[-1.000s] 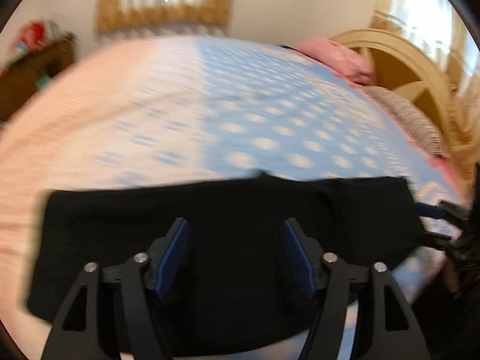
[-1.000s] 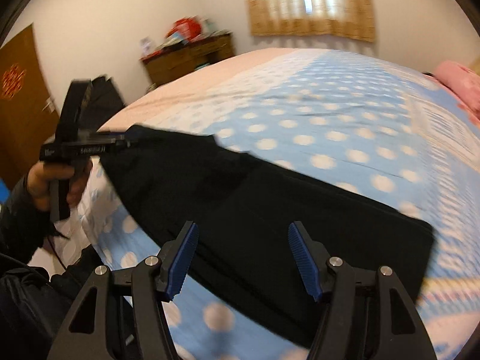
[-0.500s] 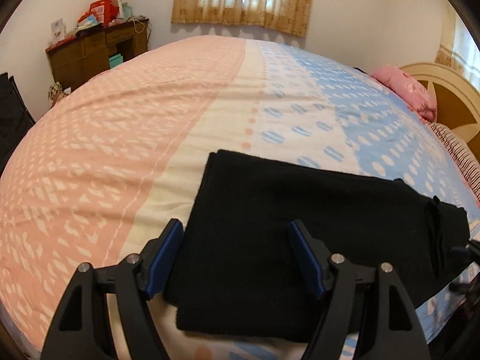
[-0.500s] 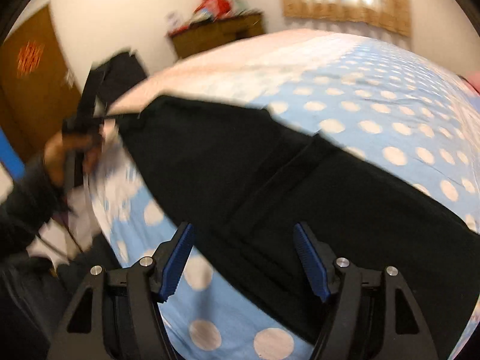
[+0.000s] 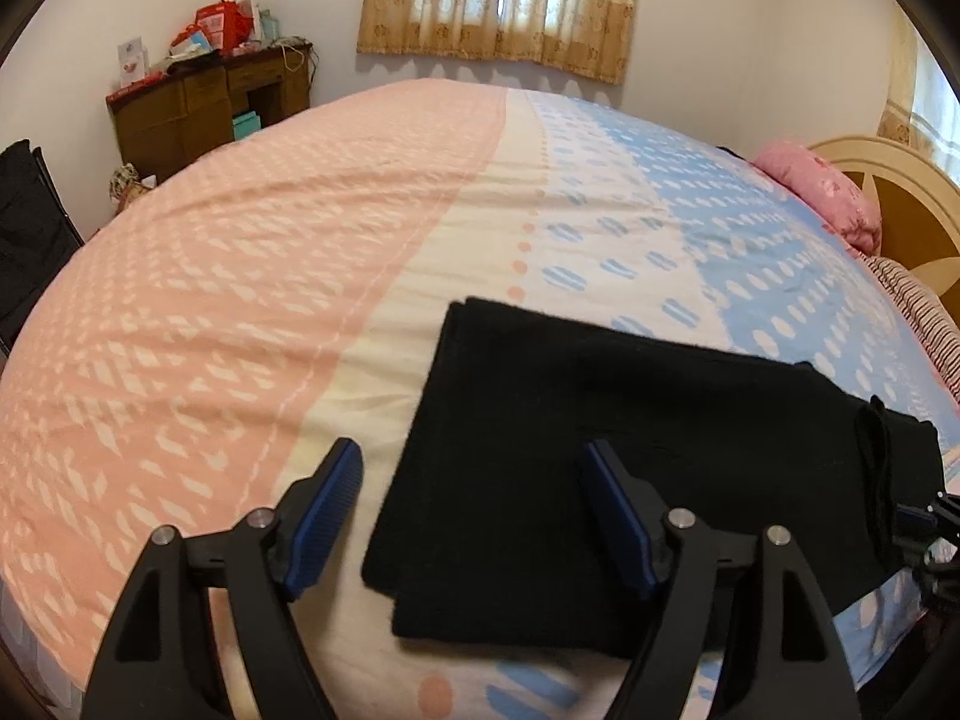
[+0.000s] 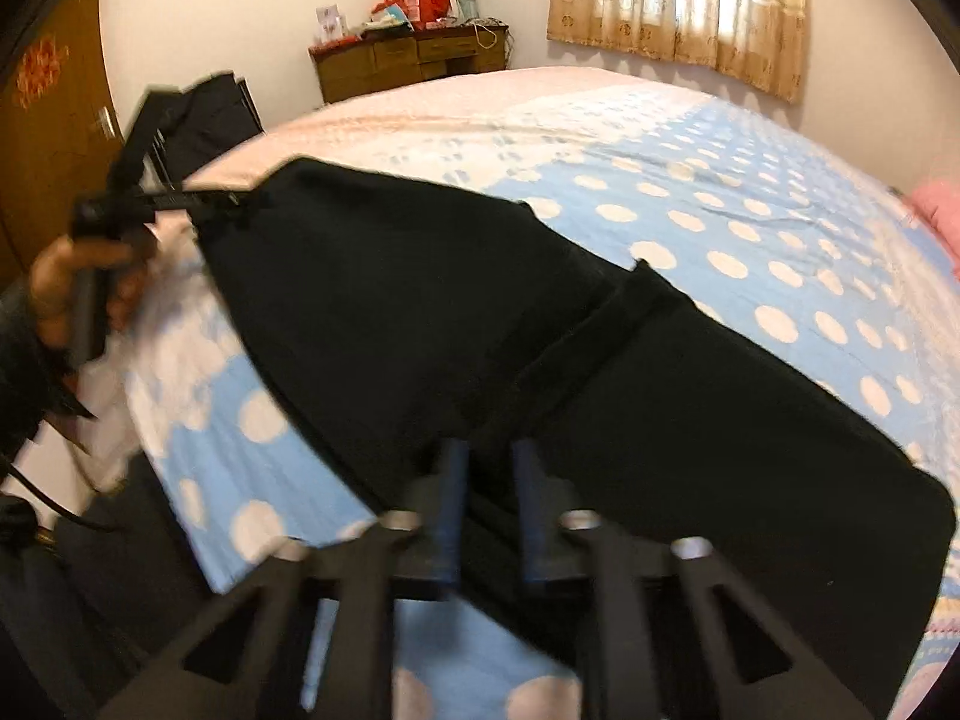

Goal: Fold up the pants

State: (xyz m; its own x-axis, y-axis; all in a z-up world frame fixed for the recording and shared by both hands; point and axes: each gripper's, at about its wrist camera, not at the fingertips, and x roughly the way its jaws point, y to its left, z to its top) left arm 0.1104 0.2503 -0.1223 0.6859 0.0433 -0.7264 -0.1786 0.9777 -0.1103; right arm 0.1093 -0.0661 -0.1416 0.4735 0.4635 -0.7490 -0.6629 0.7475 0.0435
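- Pants (image 5: 630, 456): black, folded into a flat oblong, lying near the front edge of the bed (image 5: 252, 276), on its cream and blue part; a thicker band (a hem or waistband, I cannot tell which) crosses the cloth toward the right end.
- Left tongs (image 5: 474, 510): spread wide, holding nothing. The right blue pad lies over the black cloth, the left pad over bare bedcover just beside the pants' left edge.
- In the right wrist view the left tongs (image 6: 198, 201) appear in a hand (image 6: 78, 282) at the far left corner of the pants (image 6: 540, 348); whether they touch the cloth there is blurred.
- Right tongs (image 6: 486, 480): drawn nearly together with a narrow gap, at the near edge of the pants by the thick band; whether cloth sits between the pads I cannot tell.
- A pink pillow (image 5: 822, 192) lies by the headboard (image 5: 900, 210); a wooden dresser (image 5: 210, 102) stands against the far wall, beneath clutter, near a curtained window (image 5: 498, 0).
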